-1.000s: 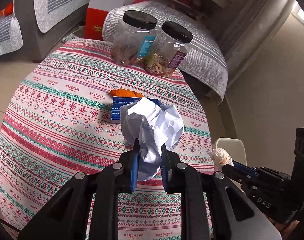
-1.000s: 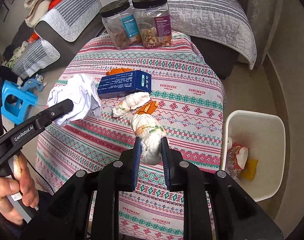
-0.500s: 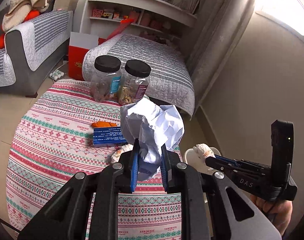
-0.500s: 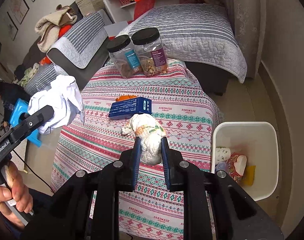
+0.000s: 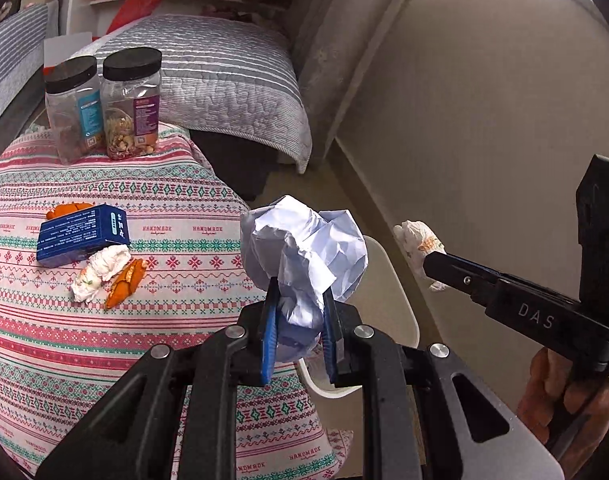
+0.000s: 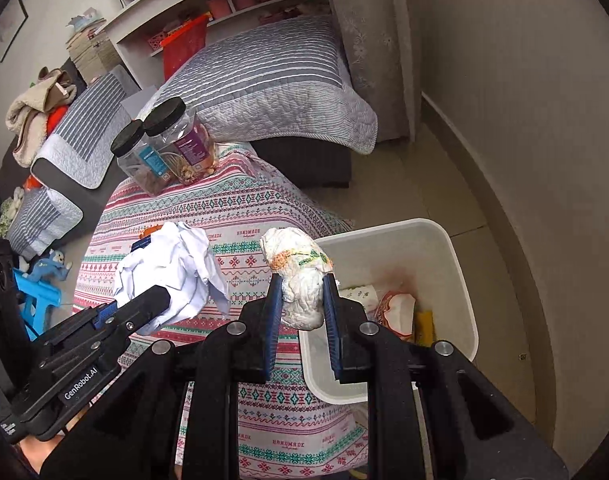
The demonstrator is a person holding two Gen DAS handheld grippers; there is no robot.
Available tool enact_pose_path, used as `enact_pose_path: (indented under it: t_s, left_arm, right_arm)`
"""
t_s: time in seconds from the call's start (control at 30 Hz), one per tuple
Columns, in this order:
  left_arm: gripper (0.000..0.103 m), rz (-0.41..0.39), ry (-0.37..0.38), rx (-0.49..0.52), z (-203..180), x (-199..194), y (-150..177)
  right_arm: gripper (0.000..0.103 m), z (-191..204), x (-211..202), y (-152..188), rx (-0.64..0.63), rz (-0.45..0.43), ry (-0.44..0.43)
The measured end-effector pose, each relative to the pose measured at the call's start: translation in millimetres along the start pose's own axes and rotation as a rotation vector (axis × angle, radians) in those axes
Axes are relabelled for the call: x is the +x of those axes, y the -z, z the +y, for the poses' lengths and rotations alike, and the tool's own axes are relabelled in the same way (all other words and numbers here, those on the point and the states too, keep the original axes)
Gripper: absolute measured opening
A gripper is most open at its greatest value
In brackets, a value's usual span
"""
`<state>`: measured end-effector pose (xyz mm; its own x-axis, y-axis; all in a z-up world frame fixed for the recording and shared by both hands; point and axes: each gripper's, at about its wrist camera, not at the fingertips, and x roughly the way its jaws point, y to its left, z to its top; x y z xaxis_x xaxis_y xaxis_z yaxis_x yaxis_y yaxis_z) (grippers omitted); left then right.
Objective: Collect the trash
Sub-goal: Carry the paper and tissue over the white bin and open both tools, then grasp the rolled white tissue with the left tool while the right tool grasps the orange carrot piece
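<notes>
Presently, the left gripper (image 5: 300, 340) clamps crumpled white paper (image 5: 304, 248); the right gripper (image 6: 302, 316) clamps a wadded tissue (image 6: 300, 276) above the white bin (image 6: 456, 256). A patterned tablecloth (image 5: 104, 340) carries two jars (image 5: 104, 104), a blue box (image 5: 80, 232); quilted sofa (image 6: 272, 88) behind.

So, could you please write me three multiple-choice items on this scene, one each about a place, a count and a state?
1. Where is the blue box?
A. on the patterned tablecloth
B. in the white bin
C. on the bed

2. How many black-lidded jars stand on the table?
A. one
B. two
C. four

3. What is the left gripper doing?
A. standing open
B. clamping crumpled white paper
C. clamping a jar

Answers: 1 A, it lies beside orange peel; 2 B, two stand together; 3 B, the paper is pinched between its blue pads.
</notes>
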<state>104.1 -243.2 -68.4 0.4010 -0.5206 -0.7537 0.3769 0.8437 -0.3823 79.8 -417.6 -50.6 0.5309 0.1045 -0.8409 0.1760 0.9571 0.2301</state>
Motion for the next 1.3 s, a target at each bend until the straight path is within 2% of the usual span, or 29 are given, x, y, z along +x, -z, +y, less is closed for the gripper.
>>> enact_pose_path:
  t_s: [0.13, 0.2, 0.23, 0.3, 0.4, 0.57, 0.9, 1.17, 1.3]
  left_arm:
    - [0.019, 0.079, 0.065, -0.087, -9, 52, 10]
    - [0.021, 0.113, 0.105, -0.134, -7, 77, 12]
    - [0.024, 0.133, 0.121, -0.138, -8, 88, 14]
    - [0.050, 0.173, 0.123, -0.162, -7, 104, 16]
    - [0.054, 0.166, 0.149, -0.201, 0, 103, 17]
    - [0.054, 0.149, 0.059, -0.155, 17, 84, 13]
    - [0.054, 0.092, -0.091, -0.109, 77, 23, -13]
    - [0.054, 0.051, -0.307, -0.087, 164, -40, -57]
    - [0.054, 0.098, -0.340, -0.102, 208, -37, -64]
  right_arm:
    - [0.021, -20, 2, -2, 0.015, 0.004, 0.070]
    - [0.030, -31, 4, -5, 0.043, 0.021, 0.087]
    - [0.039, -36, 5, -5, 0.056, 0.024, 0.101]
    - [0.043, -44, 3, -6, 0.073, 0.013, 0.119]
    - [0.043, -49, -3, -8, 0.097, -0.003, 0.100]
    - [0.045, -42, -11, -11, 0.078, -0.032, 0.087]
    - [0.048, -13, -8, -17, 0.051, -0.045, 0.062]
    - [0.054, 18, 3, -19, 0.023, -0.025, 0.017]
    - [0.057, 39, 14, -20, -0.018, -0.008, 0.022]
